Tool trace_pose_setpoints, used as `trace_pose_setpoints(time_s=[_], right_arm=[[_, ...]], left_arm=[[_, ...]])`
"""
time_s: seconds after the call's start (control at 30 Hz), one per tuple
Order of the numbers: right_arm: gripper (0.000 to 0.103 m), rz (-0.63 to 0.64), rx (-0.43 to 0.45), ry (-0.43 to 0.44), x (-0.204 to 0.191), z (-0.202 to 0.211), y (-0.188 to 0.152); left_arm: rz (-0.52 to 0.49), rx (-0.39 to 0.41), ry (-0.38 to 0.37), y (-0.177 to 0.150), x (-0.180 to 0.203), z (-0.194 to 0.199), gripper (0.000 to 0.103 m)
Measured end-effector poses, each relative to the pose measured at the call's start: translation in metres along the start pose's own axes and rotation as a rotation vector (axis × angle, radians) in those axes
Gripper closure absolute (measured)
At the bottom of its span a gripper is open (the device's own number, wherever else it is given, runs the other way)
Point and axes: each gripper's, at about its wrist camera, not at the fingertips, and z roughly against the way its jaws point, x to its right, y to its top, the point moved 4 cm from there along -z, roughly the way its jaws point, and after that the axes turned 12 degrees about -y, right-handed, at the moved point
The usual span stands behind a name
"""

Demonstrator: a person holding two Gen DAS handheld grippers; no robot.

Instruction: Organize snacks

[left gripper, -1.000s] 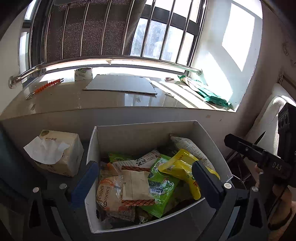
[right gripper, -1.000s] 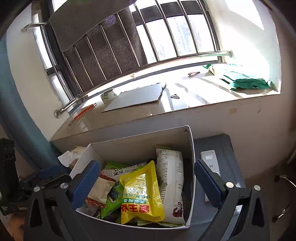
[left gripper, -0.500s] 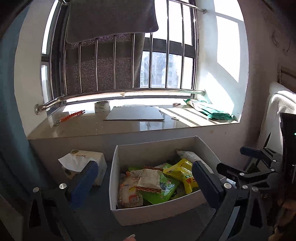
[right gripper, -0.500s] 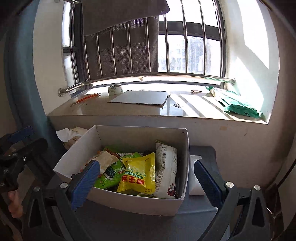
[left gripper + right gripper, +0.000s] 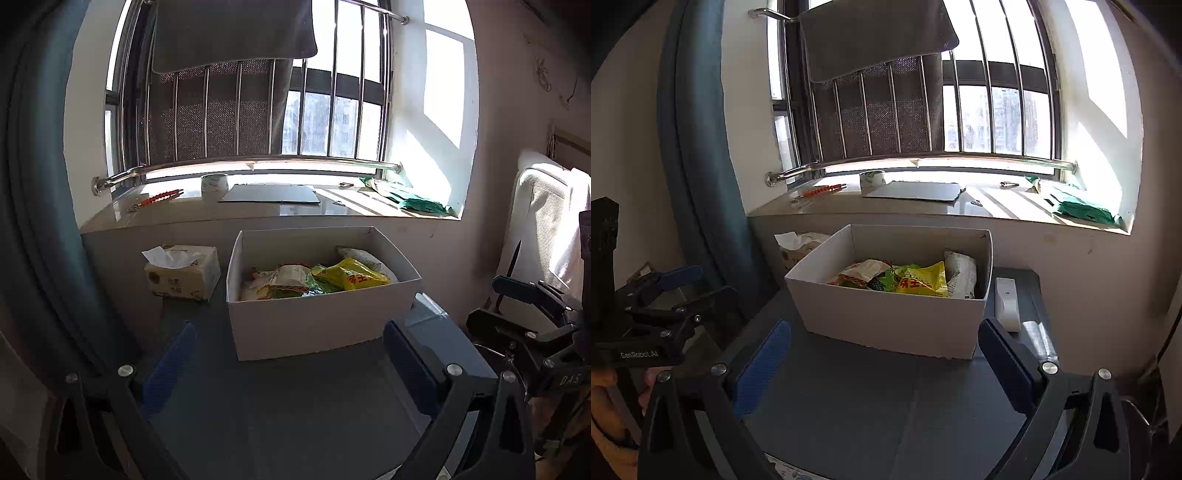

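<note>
A white cardboard box (image 5: pixel 317 325) (image 5: pixel 886 317) stands on a dark grey table (image 5: pixel 295 398) (image 5: pixel 886 398) and holds several snack bags. Among them are a yellow bag (image 5: pixel 352 277) (image 5: pixel 921 280), a green bag (image 5: pixel 901 271), a beige bag (image 5: pixel 290 275) (image 5: pixel 866 267) and a white printed bag (image 5: pixel 960 273). My left gripper (image 5: pixel 290 360) is open, back from the box's near wall, with nothing between its blue pads. My right gripper (image 5: pixel 884 356) is likewise open and empty, short of the box. Each gripper also shows in the other's view, at the frame edge.
A tissue pack (image 5: pixel 181 271) sits left of the box, a white remote (image 5: pixel 1006 302) right of it. Behind is a windowsill (image 5: pixel 258 206) with a tape roll (image 5: pixel 214 182), a grey board (image 5: pixel 271 194), green packets (image 5: pixel 413 201) and a railing. A blue curtain (image 5: pixel 701 166) hangs left.
Both grippers have pulled back and up from over the box, so the box now looks smaller and farther. Both stayed open and empty. The snacks lie as before.
</note>
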Motion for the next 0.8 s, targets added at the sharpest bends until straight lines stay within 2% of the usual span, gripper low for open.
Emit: trace_pose_setpoints(time_s=[0.13,0.3,0.53,0.8], right_arm=[[0.000,-0.003,0.006,-0.013,-0.002,0.021,-0.023],[0.000,-0.102,-0.015,0.003,0.009,0.039,-0.046],[0.000,-0.121,-0.045,0.001,0.016,0.035,-0.053],[0.000,-0.130,-0.042,0.004,0.017,0.037,-0.055]], left_arm=[[0.023,-0.014,-0.010,-0.026,0.011,0.016,0.000],[0.044,-0.020,-0.009,-0.044,0.021,0.031,0.000],[0.009,-0.019,0.005,-0.042,0.030,0.032,0.000],[0.009,-0.031,-0.020,-0.040,0.034,0.030,0.000]])
